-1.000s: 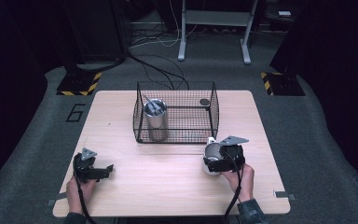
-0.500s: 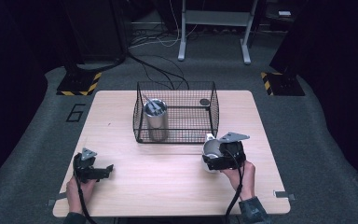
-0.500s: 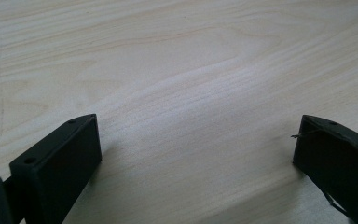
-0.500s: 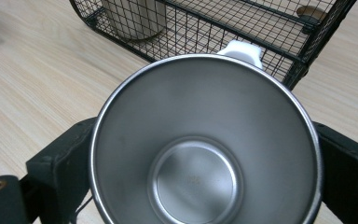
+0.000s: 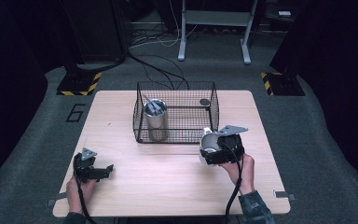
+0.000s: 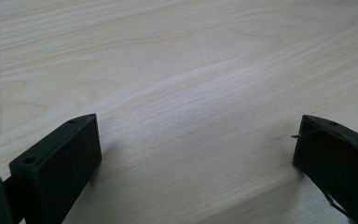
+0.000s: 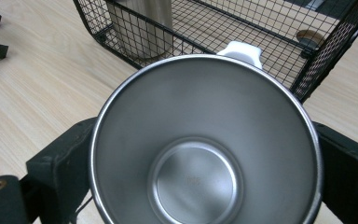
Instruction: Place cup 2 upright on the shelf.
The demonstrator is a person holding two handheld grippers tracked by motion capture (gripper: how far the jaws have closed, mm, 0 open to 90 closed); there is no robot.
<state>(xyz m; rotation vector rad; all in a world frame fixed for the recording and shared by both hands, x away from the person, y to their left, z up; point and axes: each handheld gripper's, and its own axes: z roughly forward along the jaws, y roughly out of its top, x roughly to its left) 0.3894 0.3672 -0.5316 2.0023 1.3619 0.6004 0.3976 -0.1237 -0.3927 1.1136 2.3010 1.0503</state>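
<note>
Steel cup (image 7: 205,144), open mouth toward the camera in the right gripper view, sits clamped between the right gripper's (image 5: 210,151) two black jaws, one pressed on each side of the rim; white handle tab at the far edge. In the high view the cup (image 5: 209,142) is held up off the table (image 5: 168,186), tipped on its side, right at the near right corner of the wire basket (image 5: 140,112).

Change vs 1 s ago: right hand (image 5: 242,170) w/ cup has crept fwd and slightly left, from a spot apart from the basket's front wall to just beside it. Small move, but it reads as the carry phase, approx. halfway: cup grabbed, lifted, now closing on the basket. Likely next: raise over the front wall and set down inside. Not yet over the rim, so clearance is the thing to watch; wall mesh (image 7: 317,56) is v. close to the cup's far edge.

Left gripper (image 5: 103,171) hasn't shifted: low by the near left of the table, jaws spread wide, nothing between them, bare wood beneath in the left gripper view (image 6: 200,154).

Inside the basket: tall metal canister (image 5: 155,119) w/ utensils at the left end, small dark round item (image 5: 204,101) at the far right corner. Free floor space lies between those, room enough for the cup, I'd judge.
</note>
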